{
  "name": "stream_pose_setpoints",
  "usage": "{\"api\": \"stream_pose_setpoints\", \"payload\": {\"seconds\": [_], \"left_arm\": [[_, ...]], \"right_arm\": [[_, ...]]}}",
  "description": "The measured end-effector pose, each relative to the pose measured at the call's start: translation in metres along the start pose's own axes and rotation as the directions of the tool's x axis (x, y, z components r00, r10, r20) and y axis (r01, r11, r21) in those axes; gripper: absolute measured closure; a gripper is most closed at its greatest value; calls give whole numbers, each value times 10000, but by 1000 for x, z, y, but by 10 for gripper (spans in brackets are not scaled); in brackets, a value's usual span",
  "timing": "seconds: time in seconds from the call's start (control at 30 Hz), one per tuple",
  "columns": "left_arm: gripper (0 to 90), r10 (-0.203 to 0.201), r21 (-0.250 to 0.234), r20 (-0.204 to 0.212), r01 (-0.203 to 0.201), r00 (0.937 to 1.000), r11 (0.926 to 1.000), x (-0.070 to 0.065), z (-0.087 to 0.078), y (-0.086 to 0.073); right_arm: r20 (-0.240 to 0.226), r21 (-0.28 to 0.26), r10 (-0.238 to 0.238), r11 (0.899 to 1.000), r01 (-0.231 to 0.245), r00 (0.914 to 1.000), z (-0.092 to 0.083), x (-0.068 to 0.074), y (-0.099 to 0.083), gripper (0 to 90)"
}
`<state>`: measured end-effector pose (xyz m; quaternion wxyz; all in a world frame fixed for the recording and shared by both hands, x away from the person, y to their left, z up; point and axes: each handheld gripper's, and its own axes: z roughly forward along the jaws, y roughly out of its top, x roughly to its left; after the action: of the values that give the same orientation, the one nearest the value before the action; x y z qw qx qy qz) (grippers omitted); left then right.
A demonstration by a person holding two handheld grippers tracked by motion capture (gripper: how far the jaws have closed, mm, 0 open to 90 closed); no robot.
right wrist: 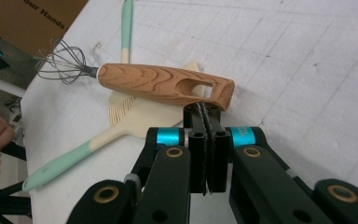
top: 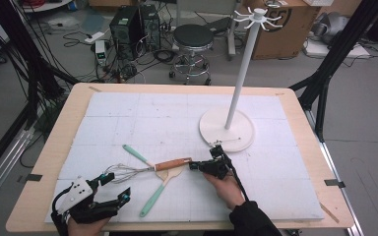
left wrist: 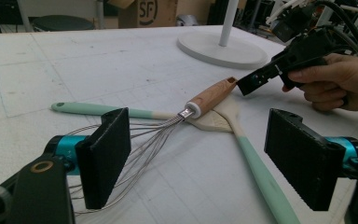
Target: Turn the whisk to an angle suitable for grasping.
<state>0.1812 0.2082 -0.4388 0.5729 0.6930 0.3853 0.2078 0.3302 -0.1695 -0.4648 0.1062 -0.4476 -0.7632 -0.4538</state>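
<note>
Right gripper view: right gripper, jaws pressed together with nothing between them, tips at the end of the whisk's wooden handle. Whisk lies across two spatulas mid-table. Left gripper spread, wires just ahead. Advice: spread the right jaws first, straddle the handle squarely, then pinch.

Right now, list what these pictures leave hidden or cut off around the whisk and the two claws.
- Whisk: in the left gripper view, the left claw pad hides part of its wires.
- Right claw: in the right gripper view, whether its shut tips touch the handle's underside cannot be told.
- Spatula: its handle end is cut off by the bottom edge.
</note>
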Motion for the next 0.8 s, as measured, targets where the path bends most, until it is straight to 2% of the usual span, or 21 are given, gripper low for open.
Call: {"api": "stream_pose_setpoints", "payload": {"seconds": [0.07,0.23,0.8], "left_arm": [[233,-17,23,13,17,10000,10000,0,1,0],[234,12,37,16,-12,10000,10000,0,2,0],[234,-8,38,19,8,10000,10000,0,1,0]], "right_arm": [[42,75,2,10000,-3,10000,1,0,1,894],[206,329,-381,9988,374,9991,9,5,5,894],[297,-291,-307,9991,315,9991,15,3,15,894]]}}
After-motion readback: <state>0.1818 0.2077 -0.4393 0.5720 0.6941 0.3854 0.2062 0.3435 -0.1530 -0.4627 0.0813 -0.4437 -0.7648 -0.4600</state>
